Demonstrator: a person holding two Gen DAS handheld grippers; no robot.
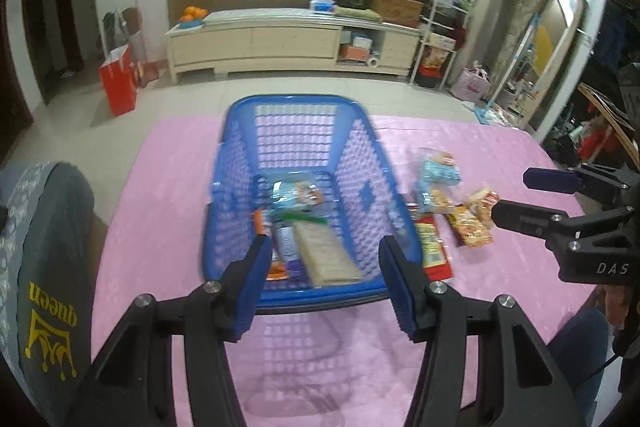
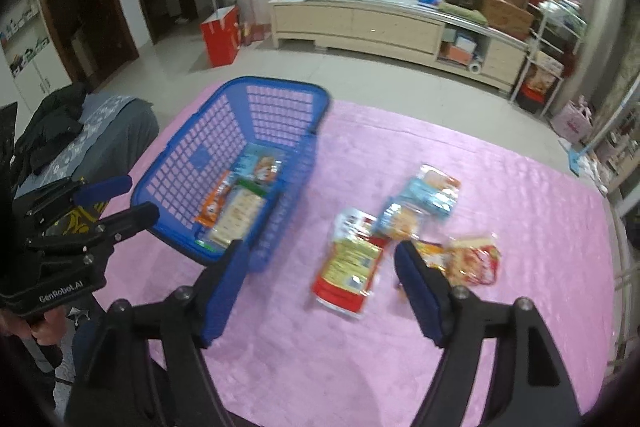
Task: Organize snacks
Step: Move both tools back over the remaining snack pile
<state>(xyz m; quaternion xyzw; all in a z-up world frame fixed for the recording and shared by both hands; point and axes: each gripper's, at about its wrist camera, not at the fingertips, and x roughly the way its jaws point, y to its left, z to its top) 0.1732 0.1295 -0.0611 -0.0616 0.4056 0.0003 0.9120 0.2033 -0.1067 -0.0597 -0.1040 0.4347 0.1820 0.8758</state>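
The left gripper (image 1: 324, 279) hangs with its jaws apart and nothing between them; just ahead of it stands the blue basket (image 1: 236, 163) with several snack packets (image 1: 316, 247) inside. The right gripper (image 2: 320, 287) is also spread and empty, above the pink tablecloth (image 2: 520, 195), with loose snacks (image 2: 348, 263) just beyond its fingertips.

A blue plastic lattice basket (image 1: 304, 131) stood on the pink-covered bench (image 1: 168, 195), with several snack packets (image 1: 308, 227) lying inside it. To its right, a cluster of loose snack packets (image 2: 404, 223) lay on the bench. Behind the bench stood a long beige cabinet (image 1: 256, 43).
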